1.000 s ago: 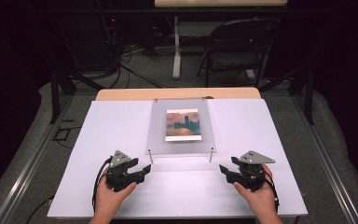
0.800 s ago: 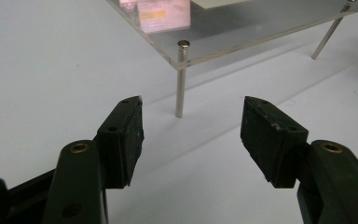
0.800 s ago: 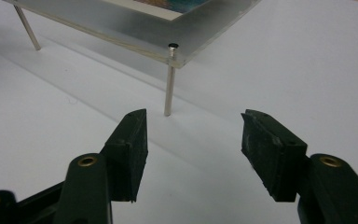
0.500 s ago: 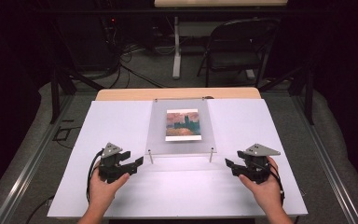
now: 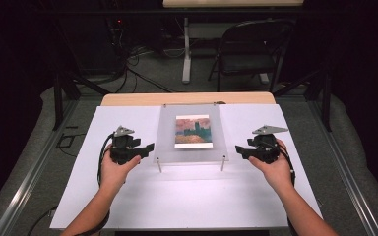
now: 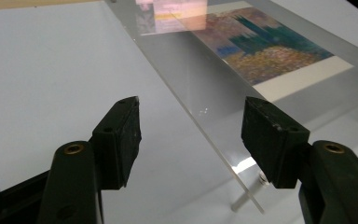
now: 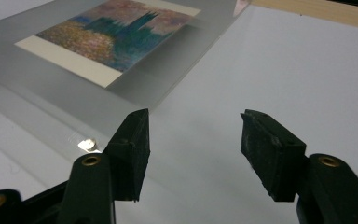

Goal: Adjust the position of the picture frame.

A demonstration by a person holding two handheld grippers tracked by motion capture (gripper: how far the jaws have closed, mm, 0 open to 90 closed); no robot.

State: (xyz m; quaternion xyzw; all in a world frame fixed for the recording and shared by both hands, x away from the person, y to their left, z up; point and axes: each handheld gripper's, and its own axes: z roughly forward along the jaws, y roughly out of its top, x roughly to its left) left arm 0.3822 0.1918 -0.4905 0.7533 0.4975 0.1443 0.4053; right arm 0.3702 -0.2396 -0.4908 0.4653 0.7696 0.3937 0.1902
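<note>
Acrylic panel (image 5: pixel 191 132), clear, raised on short metal standoff posts (image 5: pixel 159 165) over a painted print (image 5: pixel 193 131) of blue towers above orange ground; it sits mid-bench on the white bench (image 5: pixel 187 196), its near edge facing the person.

Left tongs (image 5: pixel 147 147): released, jaws spread wide, nothing between them. Over the last second they have travelled forward from the near part of the bench to the panel's left edge, which in the left gripper view (image 6: pixel 191 135) runs between the two jaws (not yet touched, as far as can be told).

Right tongs (image 5: pixel 239 150): likewise released and empty, and likewise brought up from nearer the person to just beside the panel's right edge (image 7: pixel 135 100).

Judgement: both approaches look nearly complete; the likely next step is a two-sided pinch on the panel's edges to lift it off the print.
</note>
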